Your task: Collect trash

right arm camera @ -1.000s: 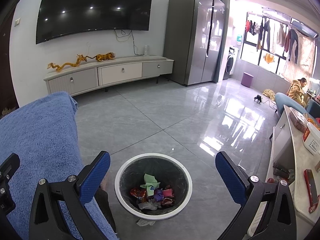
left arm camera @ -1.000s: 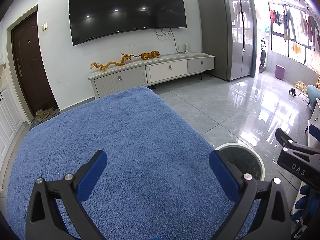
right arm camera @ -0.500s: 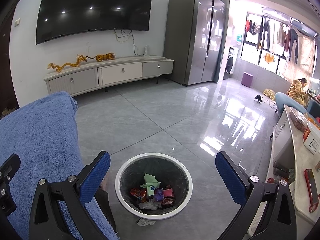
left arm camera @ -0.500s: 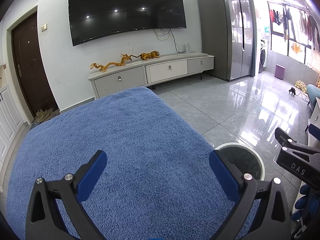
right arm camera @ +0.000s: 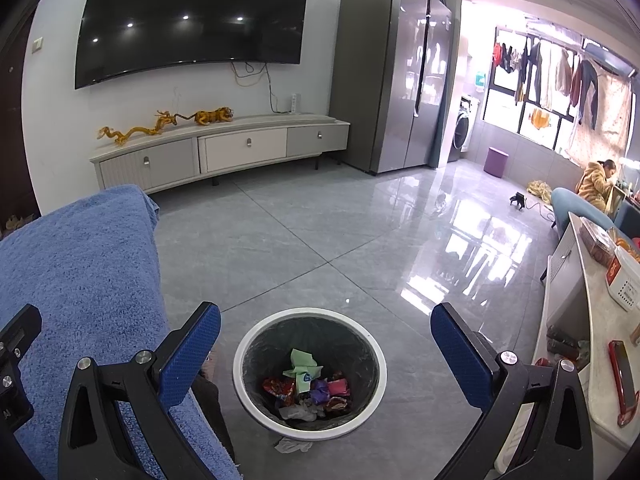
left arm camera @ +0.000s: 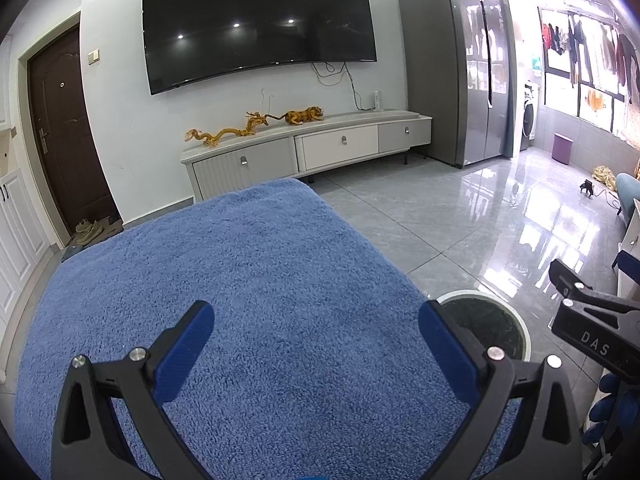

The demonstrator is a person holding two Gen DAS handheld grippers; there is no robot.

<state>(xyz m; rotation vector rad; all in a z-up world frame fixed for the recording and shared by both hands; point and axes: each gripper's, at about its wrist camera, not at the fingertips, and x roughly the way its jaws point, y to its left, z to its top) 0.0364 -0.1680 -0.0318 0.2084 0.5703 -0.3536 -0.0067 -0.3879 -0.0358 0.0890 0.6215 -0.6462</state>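
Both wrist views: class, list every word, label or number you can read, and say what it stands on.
"DAS": white letters on the black body of the right gripper, seen in the left wrist view.
White box on the counter: red label and small print, too blurred to read.
Nothing else is legible.

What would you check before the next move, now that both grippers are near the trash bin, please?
1. Left gripper open and holding nothing: ok.
2. Right gripper open and holding nothing, above the bin: ok.
3. Trash bin upright, wrappers inside: ok.
4. All trash in the bin: not ok, a crumpled white scrap lies on the floor at its rim.
5. Blue towel free of visible trash: ok.
6. Trash elsewhere, such as on the counter at right: cannot tell.
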